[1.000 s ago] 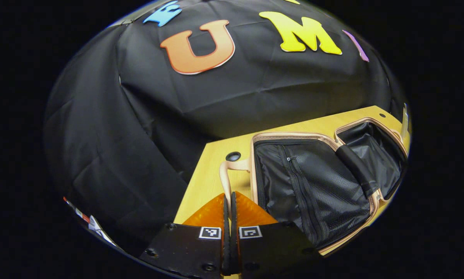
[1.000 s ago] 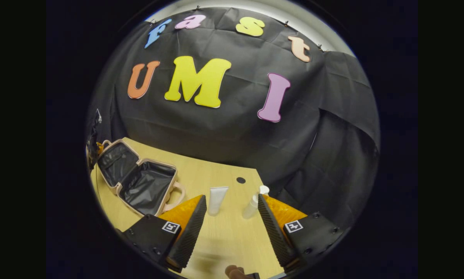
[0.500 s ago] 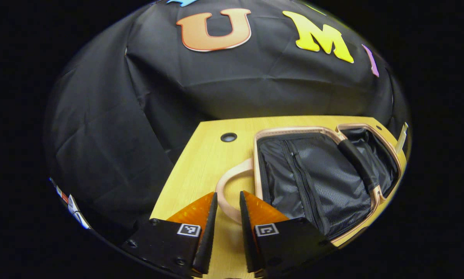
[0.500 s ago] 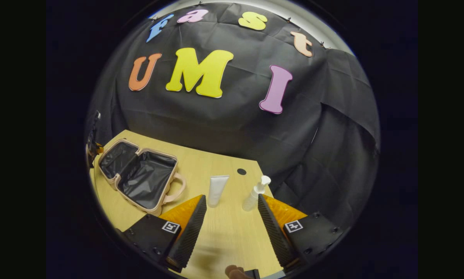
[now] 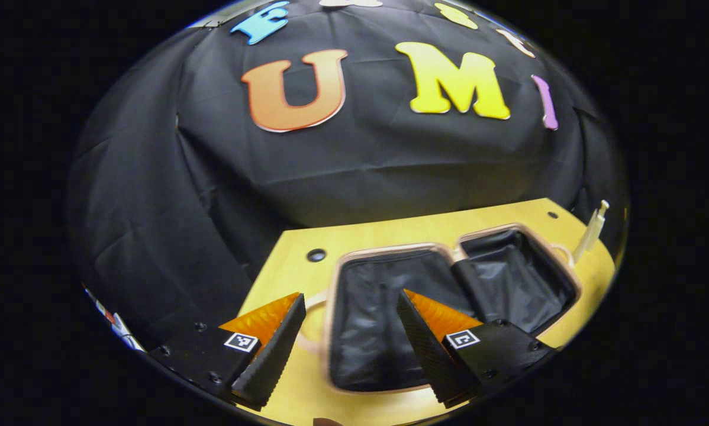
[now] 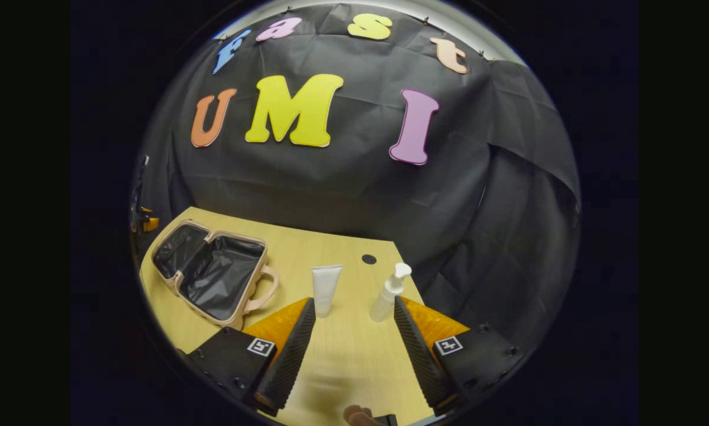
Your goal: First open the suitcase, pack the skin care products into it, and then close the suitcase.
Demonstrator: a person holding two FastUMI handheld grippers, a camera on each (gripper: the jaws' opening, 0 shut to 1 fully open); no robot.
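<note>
holding my left gripper (image 5: 345,343) above the near edge of the suitcase (image 5: 390,319), i have its fingers spread wide with nothing between them. the suitcase lies flat on the wooden table (image 5: 508,216), both halves open and showing dark lining; its pale handle (image 5: 310,322) curves out from the near half, just under my left finger. in the left gripper view a white pump bottle (image 5: 591,231) stands upright past the far half of the case.

my right gripper (image 6: 351,340) is also spread apart and grips nothing, hanging over bare table. in the right gripper view the white tube (image 6: 325,289) stands on its cap just ahead of one finger, and the pump bottle (image 6: 390,293) stands upright just ahead of the other, the two apart from each other. the open suitcase (image 6: 212,275) sits well off to that view's left, handle (image 6: 266,290) pointing toward the tube.
</note>
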